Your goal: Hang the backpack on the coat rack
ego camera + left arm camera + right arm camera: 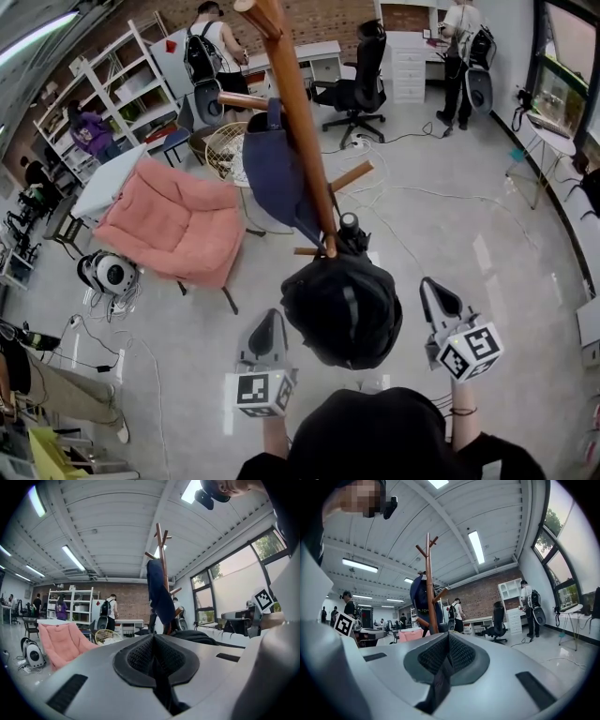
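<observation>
The black backpack (342,309) hangs low on the wooden coat rack (298,112), by a short peg (307,251) near the pole's foot. A navy garment (272,173) hangs higher on the same pole. My left gripper (268,319) sits just left of the backpack, and my right gripper (429,286) a little to its right; neither touches it. In the left gripper view the shut jaws (153,637) point at the rack (162,550), with the backpack's top (199,637) just behind them. The right gripper (448,634) is also shut and faces the rack (429,573).
A pink folding chair (173,225) stands left of the rack, with a wire basket (225,148) behind it. A black office chair (361,84) and desks are at the back, where people stand. Cables trail over the floor (441,197). A small round white machine (111,272) sits at left.
</observation>
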